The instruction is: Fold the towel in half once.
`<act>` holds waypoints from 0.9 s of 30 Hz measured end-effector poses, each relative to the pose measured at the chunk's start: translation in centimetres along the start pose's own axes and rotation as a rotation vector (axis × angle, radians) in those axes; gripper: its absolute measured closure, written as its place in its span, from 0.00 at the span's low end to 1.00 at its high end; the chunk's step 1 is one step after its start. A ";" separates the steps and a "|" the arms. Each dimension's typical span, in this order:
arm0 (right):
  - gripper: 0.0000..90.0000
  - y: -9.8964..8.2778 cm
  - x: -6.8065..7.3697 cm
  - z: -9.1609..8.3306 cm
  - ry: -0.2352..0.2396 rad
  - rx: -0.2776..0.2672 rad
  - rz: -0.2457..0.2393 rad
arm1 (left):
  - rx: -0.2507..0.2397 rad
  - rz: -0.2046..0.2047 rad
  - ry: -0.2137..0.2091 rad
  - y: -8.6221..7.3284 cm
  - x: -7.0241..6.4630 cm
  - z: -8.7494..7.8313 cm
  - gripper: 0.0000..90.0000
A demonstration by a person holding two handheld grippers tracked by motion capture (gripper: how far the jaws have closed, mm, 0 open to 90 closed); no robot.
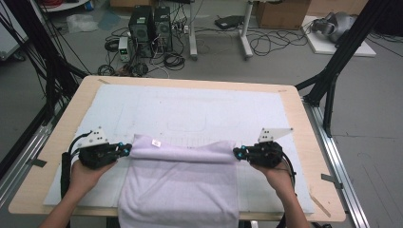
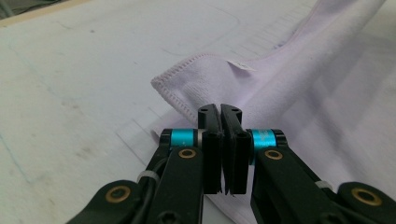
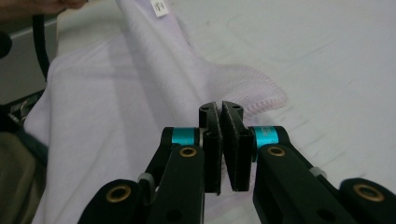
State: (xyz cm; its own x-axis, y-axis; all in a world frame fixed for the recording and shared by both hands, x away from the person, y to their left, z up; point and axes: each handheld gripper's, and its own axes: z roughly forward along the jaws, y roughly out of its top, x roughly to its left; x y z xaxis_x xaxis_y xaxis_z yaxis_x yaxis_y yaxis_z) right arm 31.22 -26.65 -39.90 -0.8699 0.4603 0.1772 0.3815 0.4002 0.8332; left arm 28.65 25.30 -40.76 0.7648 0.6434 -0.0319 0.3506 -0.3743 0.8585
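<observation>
The left gripper (image 1: 127, 148) is clamping its jaws tight on the left end of a lilac towel (image 1: 183, 183), and the right gripper (image 1: 236, 152) is pinching the right end the same way. The towel is lying on the pale mat (image 1: 199, 107) of the wooden table (image 1: 62, 142), its near part hanging over the front edge, and its white label (image 1: 155, 142) is showing near the left gripper.

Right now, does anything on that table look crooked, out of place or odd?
Only the lilac towel: its near end hangs over the table front edge, and its far edge is bunched into a roll between the left hand-held gripper and right hand-held gripper. Nothing looks damaged.
</observation>
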 end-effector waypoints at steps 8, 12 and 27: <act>0.67 -1.7 0.5 -0.6 -0.002 -0.001 0.039 | 0.080 0.001 -0.015 -0.8 -0.8 -0.2 0.63; 0.57 -0.9 0.5 -0.1 -0.016 -0.002 0.019 | 0.067 -0.015 -0.018 0.1 -0.2 0.8 0.55; 0.96 -2.1 0.0 3.6 -0.005 0.214 -0.031 | 0.201 0.070 -0.027 -0.8 -0.7 4.0 0.99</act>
State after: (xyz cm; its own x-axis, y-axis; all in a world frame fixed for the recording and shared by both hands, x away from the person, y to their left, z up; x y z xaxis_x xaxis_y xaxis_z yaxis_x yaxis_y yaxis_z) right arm 31.55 -24.60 -43.54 -0.8806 0.4494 0.1502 0.4131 0.5727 0.7081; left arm 30.01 22.47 -43.50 0.8044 0.5940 0.0082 0.3948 -0.5449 0.7397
